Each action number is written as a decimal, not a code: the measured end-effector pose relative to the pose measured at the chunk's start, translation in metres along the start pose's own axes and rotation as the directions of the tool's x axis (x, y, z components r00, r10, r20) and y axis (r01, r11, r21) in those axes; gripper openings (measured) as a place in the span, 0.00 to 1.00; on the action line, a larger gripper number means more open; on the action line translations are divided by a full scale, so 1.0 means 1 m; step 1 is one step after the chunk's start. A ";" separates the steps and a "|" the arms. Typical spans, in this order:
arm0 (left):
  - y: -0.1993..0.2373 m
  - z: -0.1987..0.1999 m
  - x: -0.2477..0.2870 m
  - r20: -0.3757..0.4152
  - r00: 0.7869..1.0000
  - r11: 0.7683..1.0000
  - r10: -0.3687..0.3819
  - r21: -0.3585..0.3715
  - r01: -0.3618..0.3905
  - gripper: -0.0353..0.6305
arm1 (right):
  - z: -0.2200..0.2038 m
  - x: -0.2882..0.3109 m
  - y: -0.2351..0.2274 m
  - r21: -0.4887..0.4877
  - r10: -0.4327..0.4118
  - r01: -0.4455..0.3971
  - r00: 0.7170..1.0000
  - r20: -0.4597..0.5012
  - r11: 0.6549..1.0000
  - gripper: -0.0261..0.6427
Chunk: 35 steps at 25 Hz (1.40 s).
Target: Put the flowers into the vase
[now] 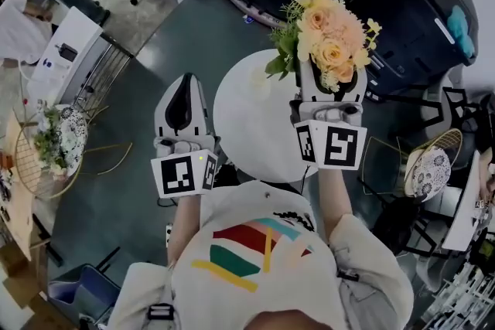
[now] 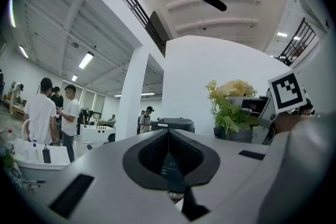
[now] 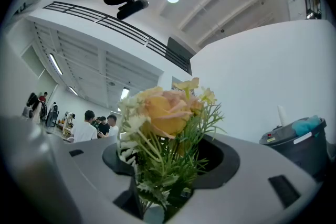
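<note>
**Bouquet held over the round bench**

The right gripper (image 1: 331,89) carries the flowers (image 1: 329,31) above the far right edge of the round white bench (image 1: 240,127). Its fingers are clamped on the lower stems, though leaves crowd the spot, so the exact point of contact is hard to make out. The bunch stands upright. It has peach and pale orange roses packed at the centre, small yellow blooms at the top and right side, and broad green leaves spilling to the left. From the right gripper view, the flowers (image 3: 165,113) also show little white blossoms and thin, needle-like green sprigs. The left gripper (image 1: 182,93) hangs beside the bench's left edge, its fingers (image 2: 149,152) together with nothing between them.
</note>
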<state>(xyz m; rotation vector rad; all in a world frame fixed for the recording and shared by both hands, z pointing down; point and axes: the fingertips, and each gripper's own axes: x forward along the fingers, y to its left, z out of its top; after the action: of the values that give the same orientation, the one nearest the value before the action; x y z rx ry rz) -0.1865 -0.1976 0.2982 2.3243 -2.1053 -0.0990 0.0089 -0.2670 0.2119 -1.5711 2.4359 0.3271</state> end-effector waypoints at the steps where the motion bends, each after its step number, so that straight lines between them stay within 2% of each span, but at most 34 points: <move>1: 0.002 -0.009 0.001 -0.022 1.000 1.000 0.002 0.009 -0.001 0.07 | -0.006 0.005 0.002 -0.008 -0.001 0.001 1.000 0.001 1.000 0.45; 4: 0.012 -0.040 0.005 -0.099 0.995 0.999 0.016 0.039 -0.012 0.07 | -0.036 0.017 0.012 -0.031 -0.005 0.004 1.000 -0.021 1.000 0.45; 10: 0.036 -0.099 0.003 -0.224 0.972 0.997 0.067 -0.020 -0.074 0.07 | -0.108 0.021 0.047 -0.086 0.050 -0.058 0.995 -0.091 0.995 0.45; 16: 0.044 -0.146 0.009 -0.233 0.971 0.998 0.054 -0.024 -0.062 0.07 | -0.160 0.018 0.068 -0.114 0.099 -0.109 0.991 -0.089 0.988 0.45; 19: 0.048 -0.166 0.012 -0.264 0.963 0.997 0.057 -0.035 -0.068 0.07 | -0.181 0.011 0.078 -0.117 0.115 -0.130 0.985 -0.126 0.985 0.46; 23: 0.049 -0.175 0.009 -0.283 0.957 0.997 0.058 -0.036 -0.071 0.07 | -0.201 -0.010 0.075 -0.125 0.071 -0.096 0.978 -0.196 0.987 0.47; 25: 0.049 -0.173 0.012 -0.282 0.958 0.998 0.057 -0.016 -0.064 0.07 | -0.205 -0.015 0.070 -0.110 0.066 -0.092 0.973 -0.220 0.990 0.51; 30: 0.062 -0.164 0.015 -0.269 0.959 0.996 0.093 0.007 -0.094 0.07 | -0.219 -0.018 0.069 0.004 0.129 -0.135 0.943 -0.308 0.991 0.66; 35: 0.065 -0.157 0.011 -0.259 0.961 0.995 0.102 0.016 -0.102 0.07 | -0.214 -0.019 0.067 0.112 0.178 -0.149 0.927 -0.330 0.982 0.68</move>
<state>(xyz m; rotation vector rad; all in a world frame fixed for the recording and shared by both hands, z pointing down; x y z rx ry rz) -0.2421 -0.2211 0.4571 2.0900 -2.0874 0.1977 -0.0591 -0.2887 0.4256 -1.4949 2.8073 -0.0272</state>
